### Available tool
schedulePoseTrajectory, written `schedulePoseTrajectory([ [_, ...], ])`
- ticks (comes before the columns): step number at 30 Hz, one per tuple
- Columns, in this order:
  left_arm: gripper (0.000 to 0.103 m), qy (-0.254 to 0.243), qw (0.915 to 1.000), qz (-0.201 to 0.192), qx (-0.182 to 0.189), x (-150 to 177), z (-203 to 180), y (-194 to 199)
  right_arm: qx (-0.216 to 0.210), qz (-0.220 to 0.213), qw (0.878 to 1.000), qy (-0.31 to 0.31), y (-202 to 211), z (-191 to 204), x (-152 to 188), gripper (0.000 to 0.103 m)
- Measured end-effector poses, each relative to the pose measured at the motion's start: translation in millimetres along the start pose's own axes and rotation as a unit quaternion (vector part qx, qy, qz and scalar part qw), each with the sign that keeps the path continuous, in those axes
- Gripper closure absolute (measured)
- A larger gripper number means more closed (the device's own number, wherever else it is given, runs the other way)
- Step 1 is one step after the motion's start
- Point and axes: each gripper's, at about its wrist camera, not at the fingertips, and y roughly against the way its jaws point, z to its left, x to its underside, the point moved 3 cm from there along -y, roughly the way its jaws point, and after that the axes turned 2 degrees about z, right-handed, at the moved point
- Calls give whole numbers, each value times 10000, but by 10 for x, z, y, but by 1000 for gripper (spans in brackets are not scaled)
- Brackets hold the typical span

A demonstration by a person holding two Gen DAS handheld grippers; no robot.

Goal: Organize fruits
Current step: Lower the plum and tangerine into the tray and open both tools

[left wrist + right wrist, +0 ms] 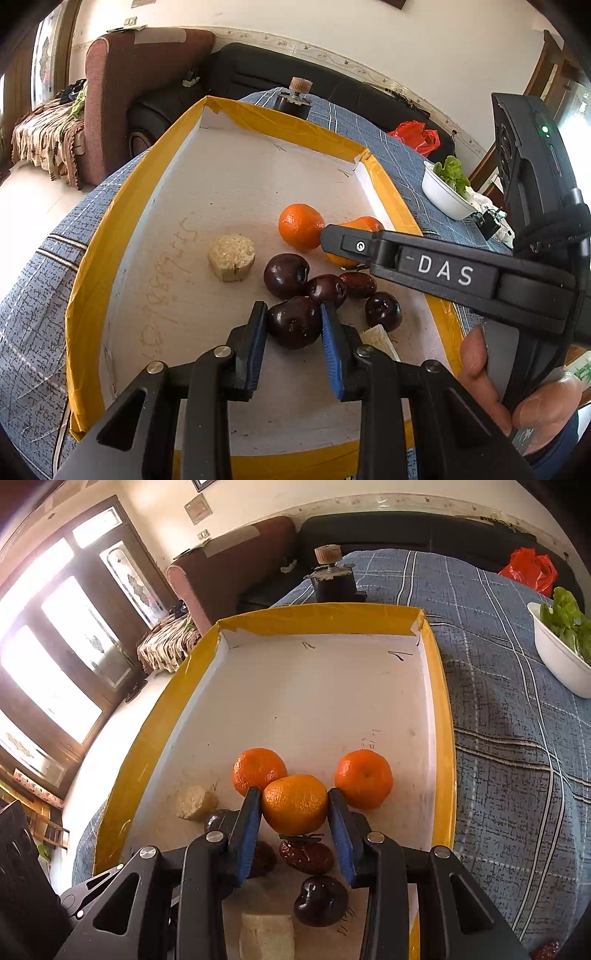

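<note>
A white tray with a yellow rim [122, 206] [441, 701] holds the fruit. My left gripper [293, 321] is shut on a dark plum [293, 325], its blue pads pressing both sides. Three more dark plums [286, 275] and a red date [358, 284] crowd just beyond it. My right gripper [295, 808] is shut on a mandarin [295, 803]. Two other mandarins [258, 770] [364, 777] lie behind it, left and right. Below that gripper lie a red date [306, 854] and a plum [319, 904]. In the left wrist view the right gripper [332, 236] hides most of its mandarin [364, 223].
Beige chunks [231, 256] [266, 936] lie in the tray. On the blue checked cloth [498, 738] stand a white bowl of greens [443, 195] [557, 661] and a dark device with a wooden knob [332, 576]. A red bag [528, 570] and sofas lie beyond.
</note>
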Motion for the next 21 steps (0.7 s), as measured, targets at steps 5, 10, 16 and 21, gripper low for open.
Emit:
schedulePoseTrajectory([
  [5, 75, -1, 10000, -3, -7, -1, 6, 9, 7, -16, 10000, 15, 6, 5, 15, 62],
  [10, 75, -11, 10000, -10, -13, -1, 9, 17, 2, -12, 10000, 28, 8, 6, 18, 62],
  [16, 75, -15, 10000, -15, -23, 5, 17, 31, 8, 0, 10000, 28, 8, 10, 19, 62],
  [21, 75, -14, 10000, -23, -21, 7, 12, 29, 7, -2, 10000, 32, 8, 11, 19, 62],
])
